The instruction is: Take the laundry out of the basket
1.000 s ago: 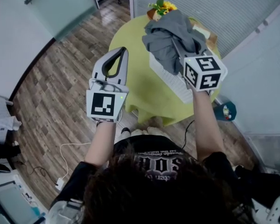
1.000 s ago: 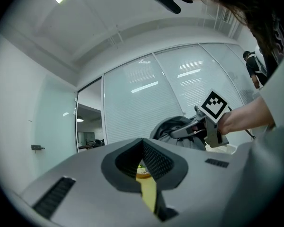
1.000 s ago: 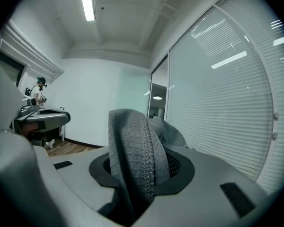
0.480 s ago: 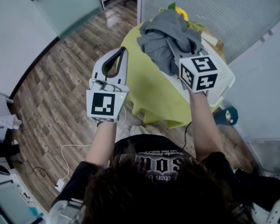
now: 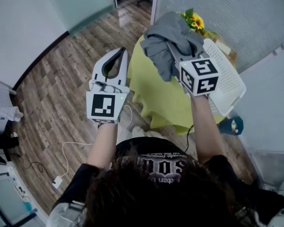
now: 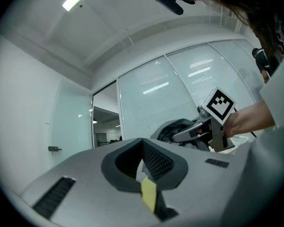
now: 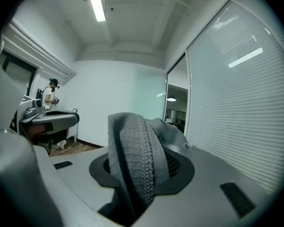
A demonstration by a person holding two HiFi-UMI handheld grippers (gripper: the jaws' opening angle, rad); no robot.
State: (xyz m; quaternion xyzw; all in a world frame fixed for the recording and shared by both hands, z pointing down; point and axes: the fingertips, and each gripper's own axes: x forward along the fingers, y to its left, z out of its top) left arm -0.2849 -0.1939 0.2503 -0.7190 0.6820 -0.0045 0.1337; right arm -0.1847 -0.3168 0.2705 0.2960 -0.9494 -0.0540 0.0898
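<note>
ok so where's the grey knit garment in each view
Head view: the grey knit garment hangs top centre, over the round green table.
Left gripper view: right of centre, a dark bundle.
Right gripper view: centre foreground, clamped in the right gripper.
Shared landmark: the slatted glass wall, seen in all three.

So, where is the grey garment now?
The grey garment hangs upper right in the head view, clamped in the right gripper above the green table, left of the white basket.

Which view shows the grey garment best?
Head view: the grey garment hangs whole from the right gripper. The right gripper view shows only a fold pinched between its jaws; the left gripper view, a small distant part.
</note>
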